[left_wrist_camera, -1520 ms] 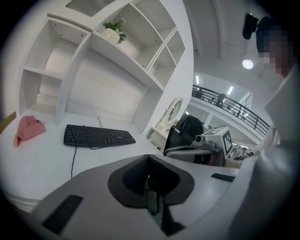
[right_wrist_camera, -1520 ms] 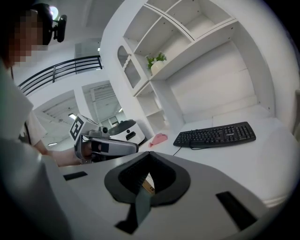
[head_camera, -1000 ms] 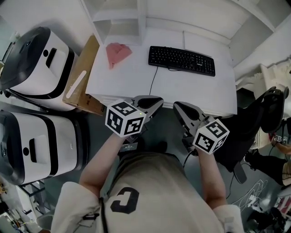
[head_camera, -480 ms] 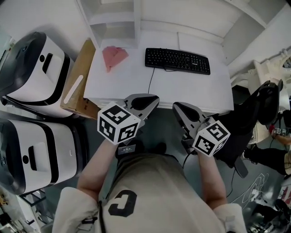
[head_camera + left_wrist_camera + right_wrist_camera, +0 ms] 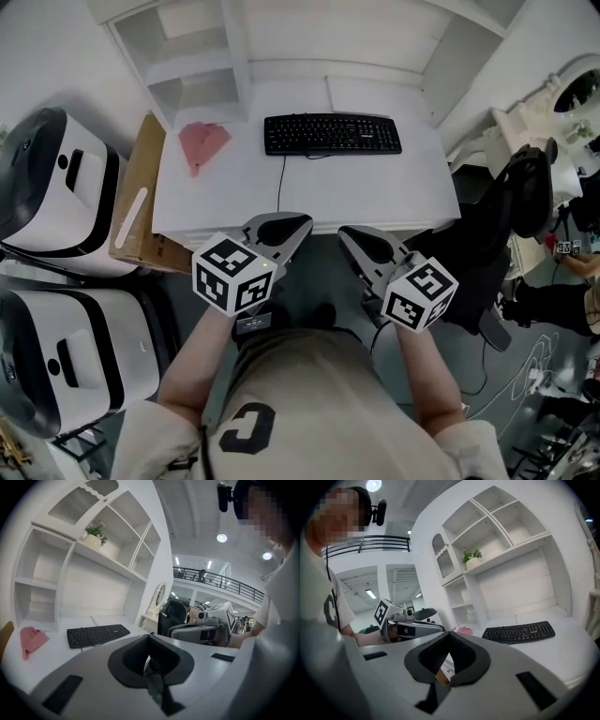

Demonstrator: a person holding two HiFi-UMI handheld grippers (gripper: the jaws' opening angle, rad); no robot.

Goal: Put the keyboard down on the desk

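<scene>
Keyboard (image 5: 333, 135) flat on desk (image 5: 394, 187), well ahead of clenched, empty left gripper (image 5: 295, 225) and right gripper (image 5: 349, 236).

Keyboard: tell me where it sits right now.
In the head view the black keyboard lies flat on the white desk, toward its back, right of the pink cloth, its cable trailing toward the front edge.

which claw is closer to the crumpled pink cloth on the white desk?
Left. The left claw hangs just off the white desk, right of the crumpled pink cloth; the right claw is farther right.
</scene>
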